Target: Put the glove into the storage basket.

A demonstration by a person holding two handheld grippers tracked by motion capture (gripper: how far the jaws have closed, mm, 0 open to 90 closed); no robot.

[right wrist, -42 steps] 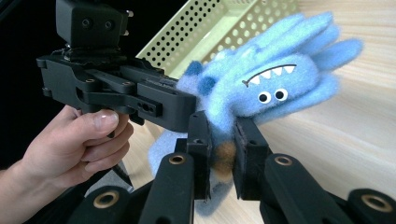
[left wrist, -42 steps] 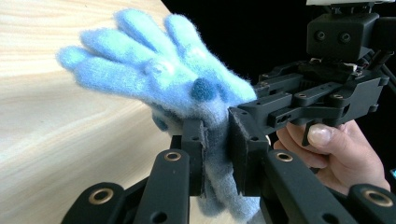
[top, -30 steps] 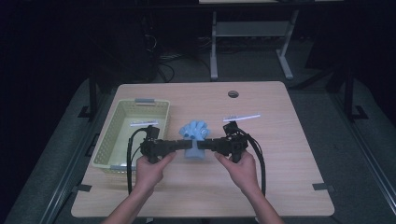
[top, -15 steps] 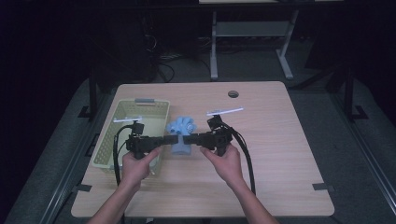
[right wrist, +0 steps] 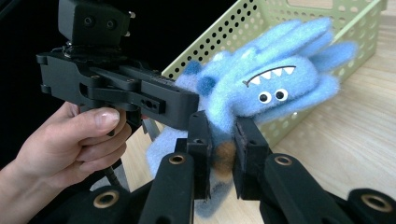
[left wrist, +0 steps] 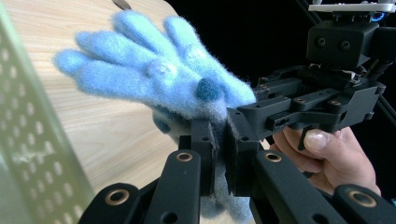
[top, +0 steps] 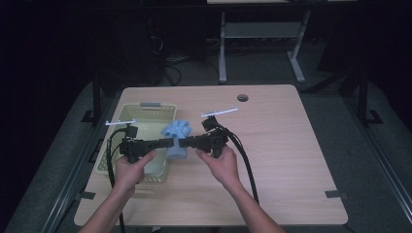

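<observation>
A fluffy blue monster toy (top: 176, 137) with eyes, white teeth and finger-like spikes hangs between both grippers, at the right rim of a pale green basket (top: 127, 127). My left gripper (top: 171, 142) is shut on the toy's body from the left; in the left gripper view its jaws pinch the blue plush (left wrist: 154, 74). From the right, my right gripper (top: 181, 142) is shut on the same toy (right wrist: 266, 84), its jaws clamped on the plush below the face. The green basket (right wrist: 261, 28) lies behind the toy.
The wooden table (top: 282, 145) has a round cable hole (top: 242, 97) near its far edge. Black cables trail from both grippers toward the front. Dark floor and a metal table frame (top: 223, 48) lie beyond the table.
Both grippers, holding the toy between them, moved left across the table from its middle to the basket's right rim.
</observation>
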